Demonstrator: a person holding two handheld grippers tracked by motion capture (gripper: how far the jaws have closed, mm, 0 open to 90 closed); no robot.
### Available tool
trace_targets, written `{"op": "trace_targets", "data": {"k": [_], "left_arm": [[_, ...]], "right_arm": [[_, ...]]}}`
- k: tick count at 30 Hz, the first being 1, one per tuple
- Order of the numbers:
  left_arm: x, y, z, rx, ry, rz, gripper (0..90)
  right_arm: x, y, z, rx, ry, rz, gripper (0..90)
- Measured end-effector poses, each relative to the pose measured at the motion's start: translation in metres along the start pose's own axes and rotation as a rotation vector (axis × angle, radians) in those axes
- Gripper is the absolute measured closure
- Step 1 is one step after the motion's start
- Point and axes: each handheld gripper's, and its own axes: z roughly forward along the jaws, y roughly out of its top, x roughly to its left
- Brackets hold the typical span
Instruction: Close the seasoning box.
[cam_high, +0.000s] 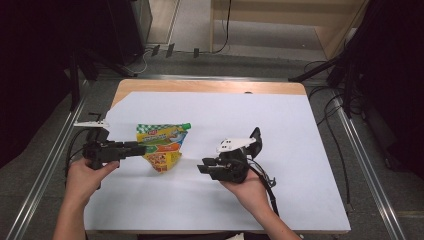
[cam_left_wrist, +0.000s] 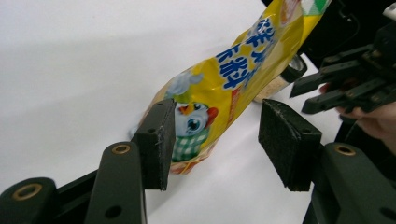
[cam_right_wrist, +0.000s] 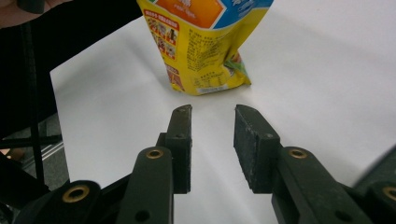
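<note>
Fingers of the left gripper (cam_left_wrist: 212, 140) stand released around the lower corner of the yellow pouch (cam_high: 161, 145), pads apart from the film. Fingers of the right gripper (cam_right_wrist: 212, 149) are released too, empty, near the pouch's bottom edge. The pouch lies on the white desk (cam_high: 300, 150) between both grippers. Centre the seam between the pads before clamping.

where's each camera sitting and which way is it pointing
High view: above the person's side, facing forward and down on the table; forearms, left gripper and right gripper show.
Left gripper view: rides the left gripper, facing the yellow pouch between its open fingers.
Right gripper view: rides the right gripper, facing the pouch's end, open fingers short of it.
All three share the pouch.
</note>
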Motion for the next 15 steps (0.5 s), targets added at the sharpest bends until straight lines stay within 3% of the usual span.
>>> {"op": "trace_targets", "data": {"k": [3, 8, 10, 15], "left_arm": [[0.003, -0.001, -0.007, -0.017, 0.014, -0.014, 46.7], [0.005, -0.002, -0.013, -0.028, 0.044, 0.003, 44.8], [0.007, -0.003, -0.013, -0.035, 0.044, 0.002, 44.0], [0.005, -0.003, -0.013, -0.024, 0.017, 0.01, 43.9]], "right_arm": [[-0.003, 0.003, -0.006, 0.002, -0.005, 0.015, 73.7], [-0.01, 0.007, -0.017, 0.017, 0.006, 0.053, 83.8], [-0.011, 0.01, -0.021, 0.025, 0.006, 0.07, 87.1], [-0.013, 0.016, -0.034, 0.024, -0.019, 0.047, 90.0]]}}
